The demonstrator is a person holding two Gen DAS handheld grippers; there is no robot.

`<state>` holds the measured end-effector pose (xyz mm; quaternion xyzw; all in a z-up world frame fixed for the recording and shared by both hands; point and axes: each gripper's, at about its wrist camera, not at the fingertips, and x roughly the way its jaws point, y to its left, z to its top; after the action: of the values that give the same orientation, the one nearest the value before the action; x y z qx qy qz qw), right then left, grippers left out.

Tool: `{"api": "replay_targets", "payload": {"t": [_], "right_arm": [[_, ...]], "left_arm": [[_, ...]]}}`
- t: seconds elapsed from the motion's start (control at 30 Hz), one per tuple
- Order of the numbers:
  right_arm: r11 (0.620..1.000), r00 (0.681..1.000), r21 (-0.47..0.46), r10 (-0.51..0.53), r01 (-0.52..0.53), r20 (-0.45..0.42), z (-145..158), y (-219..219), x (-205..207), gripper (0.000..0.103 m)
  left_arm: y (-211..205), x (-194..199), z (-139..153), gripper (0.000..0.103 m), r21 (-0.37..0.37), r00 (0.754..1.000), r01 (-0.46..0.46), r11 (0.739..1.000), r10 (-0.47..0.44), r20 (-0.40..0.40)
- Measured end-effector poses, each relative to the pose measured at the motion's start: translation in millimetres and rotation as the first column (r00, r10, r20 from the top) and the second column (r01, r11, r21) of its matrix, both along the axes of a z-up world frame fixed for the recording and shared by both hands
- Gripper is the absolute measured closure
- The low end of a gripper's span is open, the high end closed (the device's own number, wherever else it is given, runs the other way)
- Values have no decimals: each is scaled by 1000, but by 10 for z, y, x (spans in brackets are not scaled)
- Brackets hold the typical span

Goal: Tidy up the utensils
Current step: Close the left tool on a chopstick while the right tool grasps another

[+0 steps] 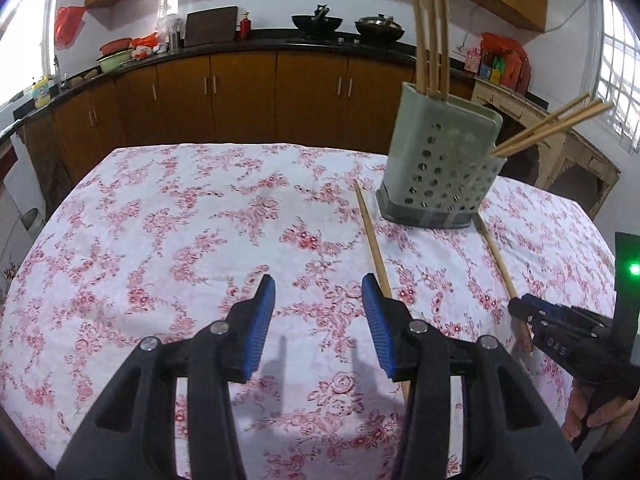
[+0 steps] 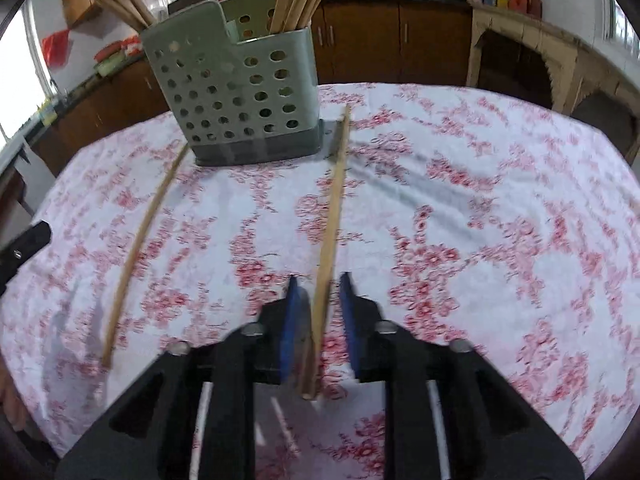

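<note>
Counting what shows, you have 2 chopsticks left on the table (image 2: 500, 168) and several already standing in the green perforated holder (image 2: 236, 92), so the sorting looks mostly done in my judgement.

The nearer chopstick (image 2: 332, 236) lies on the floral cloth, running from the holder's base back toward you, and its near end sits between the blue pads of your right gripper (image 2: 318, 292). The pads stand just beside the stick on both sides with slim gaps showing; the frame is blurred, so I cannot tell whether the grip has closed on it.

The other chopstick (image 2: 144, 232) lies to the left of the first, well apart from it, slanting away from the holder's left corner.

Your left gripper (image 1: 318, 292) is spread wide with nothing between its pads, low over the cloth, and that second chopstick (image 1: 372, 236) passes just beside its right finger.

The holder stands toward the table's far edge.
</note>
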<state>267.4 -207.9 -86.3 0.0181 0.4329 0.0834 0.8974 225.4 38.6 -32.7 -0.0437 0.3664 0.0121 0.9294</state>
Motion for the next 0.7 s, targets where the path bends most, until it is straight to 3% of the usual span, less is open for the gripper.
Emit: {"api": "replay_targets", "payload": {"t": [0.17, 0.33, 0.57, 0.7], "right_arm": [[997, 997, 6, -72, 72, 4, 0, -220, 54, 95], [961, 962, 24, -274, 274, -12, 11, -732, 197, 95], [973, 973, 29, -229, 229, -7, 4, -783, 203, 95], [979, 979, 39, -202, 202, -8, 19, -715, 185, 95]], "left_arm": [[-132, 33, -51, 58, -2, 999, 43, 999, -43, -13], [-270, 85, -154, 58, -9, 996, 77, 997, -77, -42], [-473, 227, -385, 62, 27, 991, 89, 996, -85, -107], [-560, 299, -512, 78, 75, 986, 84, 994, -72, -148]]}}
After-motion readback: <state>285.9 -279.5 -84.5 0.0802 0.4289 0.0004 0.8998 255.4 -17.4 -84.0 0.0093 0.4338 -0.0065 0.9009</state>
